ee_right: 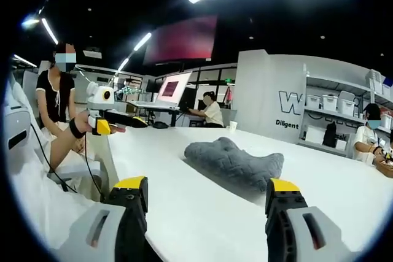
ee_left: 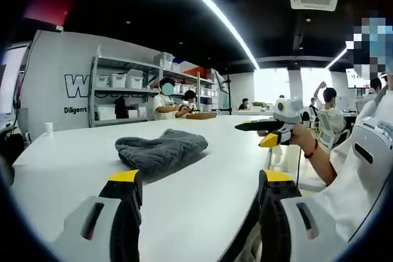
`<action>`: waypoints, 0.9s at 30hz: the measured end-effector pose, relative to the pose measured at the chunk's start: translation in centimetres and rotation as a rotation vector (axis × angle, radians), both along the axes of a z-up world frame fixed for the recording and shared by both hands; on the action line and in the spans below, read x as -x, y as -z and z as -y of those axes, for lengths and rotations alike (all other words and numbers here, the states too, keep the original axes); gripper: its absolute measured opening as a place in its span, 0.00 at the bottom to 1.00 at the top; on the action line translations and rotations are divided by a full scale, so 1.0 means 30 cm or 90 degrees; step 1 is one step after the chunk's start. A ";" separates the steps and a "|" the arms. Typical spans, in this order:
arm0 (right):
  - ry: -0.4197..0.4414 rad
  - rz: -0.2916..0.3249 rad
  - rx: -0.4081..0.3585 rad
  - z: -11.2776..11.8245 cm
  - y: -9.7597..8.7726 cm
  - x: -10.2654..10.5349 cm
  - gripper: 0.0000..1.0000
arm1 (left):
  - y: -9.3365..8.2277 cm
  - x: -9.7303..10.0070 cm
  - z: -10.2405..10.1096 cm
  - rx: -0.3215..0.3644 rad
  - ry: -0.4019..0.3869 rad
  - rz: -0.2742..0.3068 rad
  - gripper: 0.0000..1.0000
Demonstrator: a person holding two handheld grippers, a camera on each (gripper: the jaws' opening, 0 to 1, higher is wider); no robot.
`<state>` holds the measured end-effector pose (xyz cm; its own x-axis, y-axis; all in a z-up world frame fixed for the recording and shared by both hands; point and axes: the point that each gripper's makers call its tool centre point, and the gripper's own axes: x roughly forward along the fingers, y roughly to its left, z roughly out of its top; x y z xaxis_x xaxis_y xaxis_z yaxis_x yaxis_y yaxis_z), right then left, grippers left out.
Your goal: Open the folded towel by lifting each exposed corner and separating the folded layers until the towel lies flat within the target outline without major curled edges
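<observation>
A grey towel [ee_left: 161, 150] lies bunched and folded on a white table [ee_left: 73, 170], well beyond the tips of both tools and touched by neither. In the left gripper view the left gripper [ee_left: 199, 179] rises from the bottom edge with its two yellow-tipped jaws spread wide apart and nothing between them; the towel sits ahead, a little to the left of the gap. In the right gripper view the right gripper [ee_right: 209, 186] also holds its jaws wide apart with nothing between them, and the towel [ee_right: 235, 162] lies ahead between the two tips, farther out on the table [ee_right: 184, 213]. Each view catches the other tool held over the table's edge in a hand [ee_left: 302, 134]. Shelves with white boxes [ee_left: 120, 81] stand against the far wall, and people sit at desks behind.
</observation>
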<state>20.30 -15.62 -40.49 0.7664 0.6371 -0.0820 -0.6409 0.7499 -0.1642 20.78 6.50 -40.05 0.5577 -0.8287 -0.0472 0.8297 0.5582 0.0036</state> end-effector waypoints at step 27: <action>-0.002 -0.002 0.001 -0.002 0.001 0.002 0.77 | 0.008 0.002 0.006 -0.003 0.008 -0.003 0.75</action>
<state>20.23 -15.56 -40.51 0.7638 0.6398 -0.0850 -0.6442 0.7472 -0.1635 20.72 6.31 -40.28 0.5474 -0.8351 -0.0542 0.8364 0.5481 0.0022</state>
